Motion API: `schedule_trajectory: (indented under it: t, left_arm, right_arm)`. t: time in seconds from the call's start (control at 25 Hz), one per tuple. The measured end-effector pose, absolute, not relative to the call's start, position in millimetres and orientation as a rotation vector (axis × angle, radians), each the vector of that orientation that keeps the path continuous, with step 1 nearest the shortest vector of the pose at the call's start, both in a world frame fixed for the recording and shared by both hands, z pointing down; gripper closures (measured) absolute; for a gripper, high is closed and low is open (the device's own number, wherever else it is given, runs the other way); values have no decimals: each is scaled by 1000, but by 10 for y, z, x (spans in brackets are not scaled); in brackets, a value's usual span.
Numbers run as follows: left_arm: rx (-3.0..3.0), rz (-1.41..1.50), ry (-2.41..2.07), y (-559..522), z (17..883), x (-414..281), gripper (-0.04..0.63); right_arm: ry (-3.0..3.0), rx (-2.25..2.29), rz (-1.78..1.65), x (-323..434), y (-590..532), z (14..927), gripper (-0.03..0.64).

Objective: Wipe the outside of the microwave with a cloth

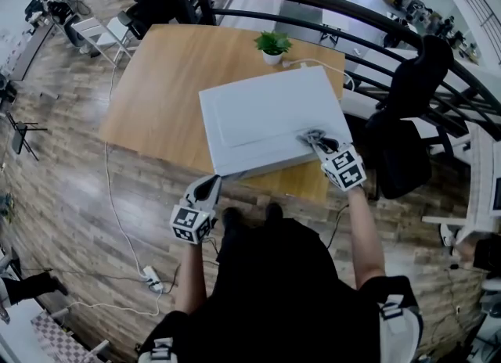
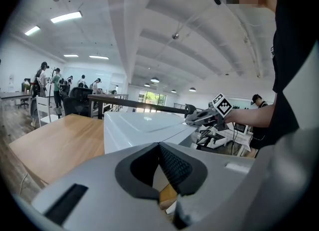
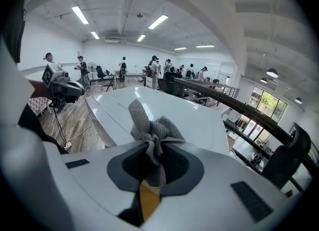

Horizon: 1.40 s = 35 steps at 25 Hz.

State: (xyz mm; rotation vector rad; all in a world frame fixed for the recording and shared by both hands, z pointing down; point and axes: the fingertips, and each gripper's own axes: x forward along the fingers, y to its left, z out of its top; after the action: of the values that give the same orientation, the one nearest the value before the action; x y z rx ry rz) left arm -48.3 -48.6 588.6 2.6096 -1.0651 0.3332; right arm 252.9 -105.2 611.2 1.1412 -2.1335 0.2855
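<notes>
Left hand-held gripper (image 1: 210, 188) hung closed and empty off the microwave's (image 1: 266, 119) near-left corner; right hand-held gripper (image 1: 313, 139) pinched the cloth (image 3: 149, 128) at the top's near-right corner, with the rest of the top lying far-left.

Bare table (image 1: 156, 95) left of the microwave (image 1: 266, 115); potted plant (image 1: 272, 42) seemingly close behind it

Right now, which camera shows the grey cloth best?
The right gripper view: the cloth fills its centre, bunched between the right gripper's fingers. The head view shows it as a small grey wad on the microwave. The left gripper view is too far to show it.
</notes>
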Motion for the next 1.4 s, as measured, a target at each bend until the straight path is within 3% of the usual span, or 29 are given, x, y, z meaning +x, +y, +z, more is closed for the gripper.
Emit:
schedule_trajectory:
  t: [0.64,1.4]
  left_arm:
    - [2590,338,-1131,-594,5822,-400,595]
    - [2556,354,-1195,-541,5837,-350,595]
  right_arm:
    - [-2056,1250,287,3346,-1303,6097,580]
    - [-2039,1275,273,3710,-1493,6081,580]
